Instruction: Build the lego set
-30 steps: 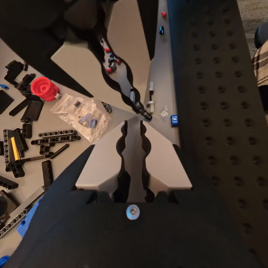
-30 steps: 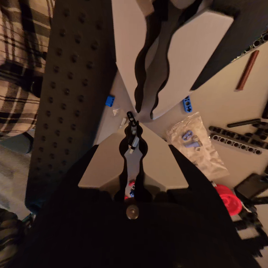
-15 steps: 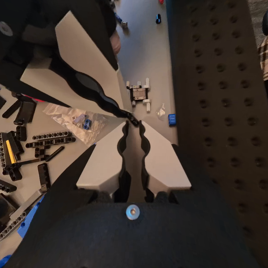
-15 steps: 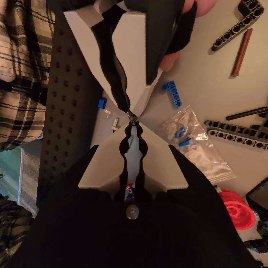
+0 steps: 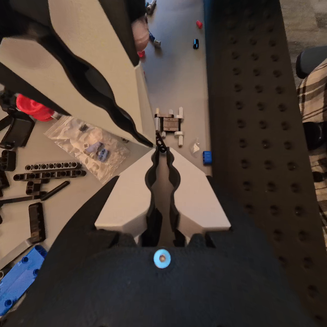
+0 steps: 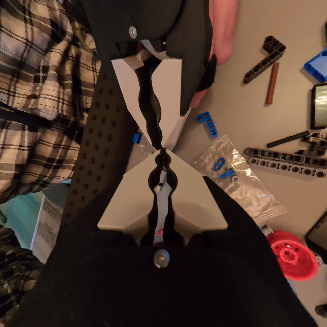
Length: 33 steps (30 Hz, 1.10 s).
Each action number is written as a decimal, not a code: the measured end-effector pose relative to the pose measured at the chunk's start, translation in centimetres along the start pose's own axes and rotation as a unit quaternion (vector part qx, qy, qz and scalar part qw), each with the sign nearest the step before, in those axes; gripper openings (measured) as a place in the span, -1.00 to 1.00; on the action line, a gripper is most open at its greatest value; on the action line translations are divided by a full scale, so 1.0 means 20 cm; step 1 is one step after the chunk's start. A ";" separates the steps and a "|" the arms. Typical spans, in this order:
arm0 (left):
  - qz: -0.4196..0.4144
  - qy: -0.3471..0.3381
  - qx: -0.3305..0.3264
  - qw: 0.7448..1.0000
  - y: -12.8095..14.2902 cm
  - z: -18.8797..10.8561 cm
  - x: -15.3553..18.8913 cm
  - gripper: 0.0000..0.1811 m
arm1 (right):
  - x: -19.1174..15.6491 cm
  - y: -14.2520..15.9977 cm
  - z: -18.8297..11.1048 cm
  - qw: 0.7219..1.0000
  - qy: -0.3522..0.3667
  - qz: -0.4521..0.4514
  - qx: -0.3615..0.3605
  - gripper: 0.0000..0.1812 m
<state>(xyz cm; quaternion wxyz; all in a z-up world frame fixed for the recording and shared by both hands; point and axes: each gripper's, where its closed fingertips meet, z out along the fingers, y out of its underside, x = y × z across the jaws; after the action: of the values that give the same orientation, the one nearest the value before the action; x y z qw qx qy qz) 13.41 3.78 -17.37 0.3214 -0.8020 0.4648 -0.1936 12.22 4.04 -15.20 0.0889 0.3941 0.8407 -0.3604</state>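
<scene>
- Two hand-held grippers meet tip to tip above the surface (image 5: 177, 85), sharing one small piece: a thin black link (image 5: 160, 143) with a grey pin (image 6: 162, 178).
- My left hand-held gripper (image 5: 161, 150) pinches the link's end, jaws nearly closed.
- My right hand-held gripper (image 6: 162, 155) is clamped on the link, the pin lying between its fingers.
- Just beyond lies a small black-and-white assembly (image 5: 169, 123); a clear parts bag (image 5: 88, 141) sits to the left.

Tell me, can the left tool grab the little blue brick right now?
Probably not yet. The blue brick lies uncovered beside the left tool, but its tips are around the black link the right tool holds.
</scene>
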 end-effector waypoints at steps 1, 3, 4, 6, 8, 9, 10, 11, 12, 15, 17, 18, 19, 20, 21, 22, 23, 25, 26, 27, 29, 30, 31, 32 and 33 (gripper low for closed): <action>-0.006 -0.001 -0.001 1.000 0.00 0.00 -0.01 -0.93 | 0.01 0.01 0.00 1.000 0.011 0.000 -0.004 -1.00; -0.020 0.006 -0.005 1.000 0.02 0.00 -0.01 -0.93 | 0.04 0.03 -0.02 0.999 0.050 0.001 -0.008 -0.96; -0.026 0.005 -0.007 1.000 0.02 0.01 -0.01 -0.93 | 0.04 0.03 -0.04 0.998 0.069 0.001 -0.009 -0.93; -0.039 0.012 -0.007 0.999 0.01 0.01 -0.01 -0.93 | 0.00 0.03 -0.07 0.996 0.093 -0.009 0.005 -0.92; -0.064 0.027 0.003 0.998 0.00 0.01 -0.01 -0.93 | -0.03 0.04 -0.06 0.993 0.113 -0.020 0.016 -0.90; -0.075 0.037 0.010 0.996 -0.01 0.00 -0.01 -0.93 | -0.03 0.04 -0.05 0.992 0.124 -0.028 0.016 -0.88; -0.086 0.043 0.017 0.995 -0.02 0.00 -0.01 -0.93 | -0.03 0.05 -0.03 0.989 0.139 -0.038 0.015 -0.88; -0.096 0.048 0.026 0.994 -0.03 -0.01 -0.02 -0.93 | -0.02 0.06 -0.02 0.988 0.150 -0.046 0.012 -0.87; -0.104 0.055 0.034 0.993 -0.04 -0.02 -0.01 -0.93 | -0.01 0.07 -0.02 0.986 0.158 -0.055 0.010 -0.86; -0.123 0.076 0.062 0.988 -0.07 -0.05 0.00 -0.94 | 0.00 0.03 -0.02 0.978 0.183 -0.096 0.028 -0.89; -0.126 0.070 0.063 0.988 -0.06 -0.06 -0.02 -0.93 | 0.01 0.02 -0.03 0.974 0.197 -0.112 0.022 -0.91; -0.131 0.074 0.068 0.986 -0.07 -0.06 -0.02 -0.94 | 0.00 0.02 -0.04 0.972 0.199 -0.122 0.021 -0.95; -0.137 0.079 0.074 0.985 -0.07 -0.07 -0.02 -0.93 | 0.00 0.01 -0.04 0.970 0.202 -0.131 0.020 -0.96; -0.143 0.084 0.081 0.983 -0.08 -0.08 -0.03 -0.93 | -0.01 0.01 -0.04 0.969 0.206 -0.138 0.020 -0.96; -0.149 0.091 0.089 0.981 -0.09 -0.09 -0.02 -0.93 | -0.01 0.00 -0.05 0.968 0.208 -0.142 0.022 -0.96; -0.156 0.097 0.096 0.978 -0.09 -0.10 -0.02 -0.93 | -0.01 -0.01 -0.05 0.967 0.209 -0.144 0.026 -0.96; -0.161 0.101 0.102 0.976 -0.10 -0.10 -0.03 -0.93 | -0.02 -0.01 -0.06 0.965 0.214 -0.147 0.029 -0.96; -0.169 0.110 0.113 0.973 -0.11 -0.11 -0.02 -0.93 | -0.02 -0.02 -0.07 0.960 0.227 -0.160 0.032 -0.93; -0.173 0.115 0.119 0.971 -0.12 -0.12 -0.02 -0.94 | -0.02 -0.03 -0.08 0.957 0.234 -0.168 0.033 -0.93; -0.179 0.118 0.124 0.969 -0.12 -0.13 -0.02 -0.94 | -0.02 -0.03 -0.08 0.954 0.242 -0.176 0.031 -0.92; -0.192 0.135 0.143 0.962 -0.14 -0.14 -0.02 -0.93 | -0.01 -0.03 -0.09 0.947 0.259 -0.189 0.018 -0.93; -0.201 0.141 0.152 0.957 -0.16 -0.16 -0.02 -0.94 | -0.01 -0.02 -0.09 0.944 0.267 -0.194 0.010 -0.94; -0.203 0.142 0.153 0.957 -0.16 -0.16 -0.03 -0.94 | 0.00 -0.02 -0.09 0.942 0.271 -0.196 0.009 -0.95; -0.206 0.146 0.155 0.955 -0.16 -0.16 -0.02 -0.94 | -0.01 -0.03 -0.09 0.943 0.270 -0.197 0.010 -0.96; -0.209 0.149 0.156 0.954 -0.16 -0.16 -0.02 -0.93 | -0.01 -0.03 -0.09 0.944 0.264 -0.197 0.012 -0.96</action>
<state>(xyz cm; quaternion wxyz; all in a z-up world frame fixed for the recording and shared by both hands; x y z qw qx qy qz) 13.15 4.16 -12.83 0.3220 -0.7829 0.2938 -0.4439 12.20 4.86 -13.53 -0.2138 0.3029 0.8904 -0.2641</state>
